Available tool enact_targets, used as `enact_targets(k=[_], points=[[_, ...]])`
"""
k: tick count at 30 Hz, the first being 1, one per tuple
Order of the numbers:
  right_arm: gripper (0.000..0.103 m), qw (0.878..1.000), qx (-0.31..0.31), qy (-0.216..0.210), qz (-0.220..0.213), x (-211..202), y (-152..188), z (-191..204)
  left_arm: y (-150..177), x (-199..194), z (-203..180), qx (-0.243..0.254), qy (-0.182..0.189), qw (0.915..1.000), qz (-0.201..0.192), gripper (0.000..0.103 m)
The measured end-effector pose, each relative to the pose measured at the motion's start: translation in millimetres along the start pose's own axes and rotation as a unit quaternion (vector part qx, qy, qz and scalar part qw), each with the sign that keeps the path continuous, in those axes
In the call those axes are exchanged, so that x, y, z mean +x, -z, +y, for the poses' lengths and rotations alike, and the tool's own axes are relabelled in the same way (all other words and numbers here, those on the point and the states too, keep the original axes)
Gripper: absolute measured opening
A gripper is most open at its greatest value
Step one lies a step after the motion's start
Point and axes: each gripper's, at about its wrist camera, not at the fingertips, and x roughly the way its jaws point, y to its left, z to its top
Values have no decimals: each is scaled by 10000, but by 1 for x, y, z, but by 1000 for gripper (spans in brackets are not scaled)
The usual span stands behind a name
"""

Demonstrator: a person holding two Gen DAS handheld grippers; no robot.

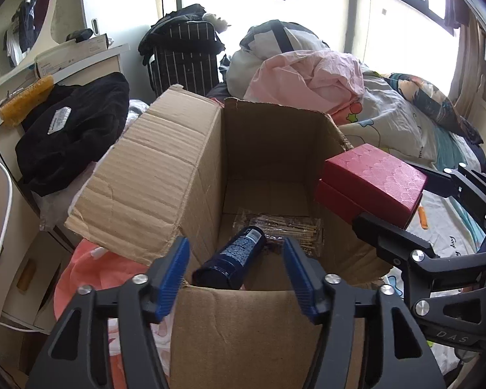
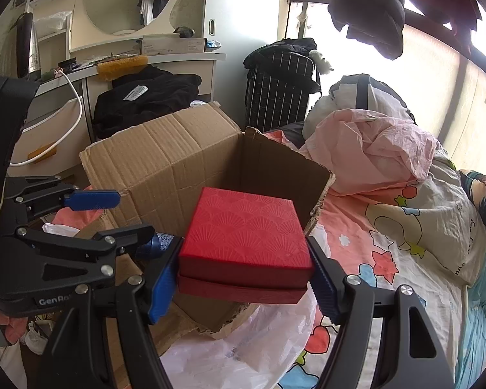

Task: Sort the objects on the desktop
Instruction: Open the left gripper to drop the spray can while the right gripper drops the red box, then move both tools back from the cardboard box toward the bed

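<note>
From my remote seat, my left gripper [image 1: 236, 262] hangs over the near edge of an open cardboard box [image 1: 269, 149] on a cluttered bed, its 2 blue pads spread wide and touching nothing. Below them, inside the box, a dark blue bottle [image 1: 235, 261] lies tilted on its side against the near wall, next to a clear packet of wooden sticks [image 1: 295, 227] on the box floor. My right gripper [image 2: 244, 272] clamps a red gift box [image 2: 246, 236] by its 2 sides, holding it level above the cardboard box's right rim. A pink crumpled sheet [image 2: 379, 149] and a cartoon-print bedspread [image 2: 405, 233] fill the bed beyond; black clothing [image 1: 71, 129] is heaped to the left.
</note>
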Motion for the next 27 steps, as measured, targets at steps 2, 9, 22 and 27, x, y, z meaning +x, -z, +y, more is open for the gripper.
enact_targets(k=[2,9,22,27], points=[[69,10000,47,-12,-15,0,0,-2,0,-1,2,-40,-28,10000,-32,79],[69,9999,104,-53,21,3,1,-4,1,-3,9,-180,-239,9995,-91,92],[74,9999,105,33,-47,3,0,-5,3,-1,4,-9,-337,9994,35,92],[74,9999,82,44,-42,2,0,-5,4,-2,2,5,-333,9994,54,92]])
